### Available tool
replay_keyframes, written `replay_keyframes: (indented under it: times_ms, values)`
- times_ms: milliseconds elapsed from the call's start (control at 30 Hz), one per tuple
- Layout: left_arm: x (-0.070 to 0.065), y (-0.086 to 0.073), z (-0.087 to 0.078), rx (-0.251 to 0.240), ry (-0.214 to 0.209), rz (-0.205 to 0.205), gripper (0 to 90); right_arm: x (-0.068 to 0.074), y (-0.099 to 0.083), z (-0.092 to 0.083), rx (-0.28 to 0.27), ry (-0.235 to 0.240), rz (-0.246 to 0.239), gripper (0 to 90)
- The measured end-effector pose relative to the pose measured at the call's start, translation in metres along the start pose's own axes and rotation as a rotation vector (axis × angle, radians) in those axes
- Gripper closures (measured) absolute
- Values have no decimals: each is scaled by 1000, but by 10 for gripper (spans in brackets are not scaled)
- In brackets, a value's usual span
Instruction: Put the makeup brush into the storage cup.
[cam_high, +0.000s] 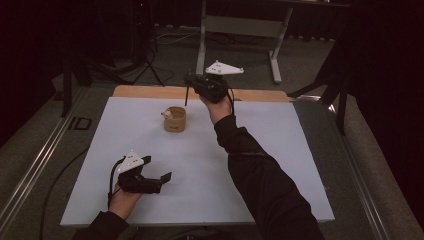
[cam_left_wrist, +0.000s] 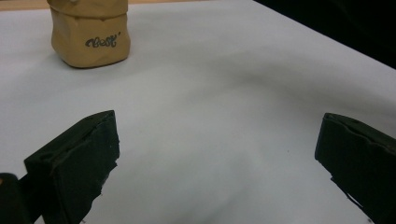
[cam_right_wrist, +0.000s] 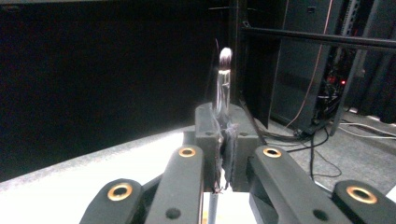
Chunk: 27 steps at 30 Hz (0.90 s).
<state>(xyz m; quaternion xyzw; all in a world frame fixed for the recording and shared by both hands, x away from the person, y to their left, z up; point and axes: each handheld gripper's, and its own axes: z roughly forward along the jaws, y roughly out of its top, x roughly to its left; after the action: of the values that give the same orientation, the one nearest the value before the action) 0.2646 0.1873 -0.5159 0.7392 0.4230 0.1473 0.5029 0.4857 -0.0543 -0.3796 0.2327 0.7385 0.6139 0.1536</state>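
pouch (cam_high: 175, 120) mid-mat (cam_high: 260, 150) | right gripper (cam_high: 189, 80) clamps brush (cam_right_wrist: 223, 88) beyond | path clear

My desk (cam_high: 280, 150) has lots of bare white room, so my left tool (cam_high: 157, 170), with its jaws wide apart and nothing between them, can slide almost anywhere. The one thing in the way on top is the little tan pot (cam_high: 175, 120), which stands near the far edge, well apart from my left tool. My right tool (cam_high: 192, 80) is up in the air just past the pot, pinched tight on a thin stick (cam_right_wrist: 223, 88), with open room around it.
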Motion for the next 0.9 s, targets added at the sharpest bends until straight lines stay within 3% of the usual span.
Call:
replay_keyframes:
  times_ms: [67, 267, 600, 900]
  values:
    - [1, 0, -1, -7, -15, -11, 7, -2, 0, 7, 1, 1, -1, 855]
    - [1, 0, -3, -11, -9, 1, 7, -3, -10, 25, 25, -11, 1, 855]
    - [0, 0, -3, -10, -1, 13, 7, -1, -41, 51, 95, -8, 28, 854]
    - [-4, -2, -1, 2, -24, 21, 7, -2, -62, 60, 153, -19, 61, 854]
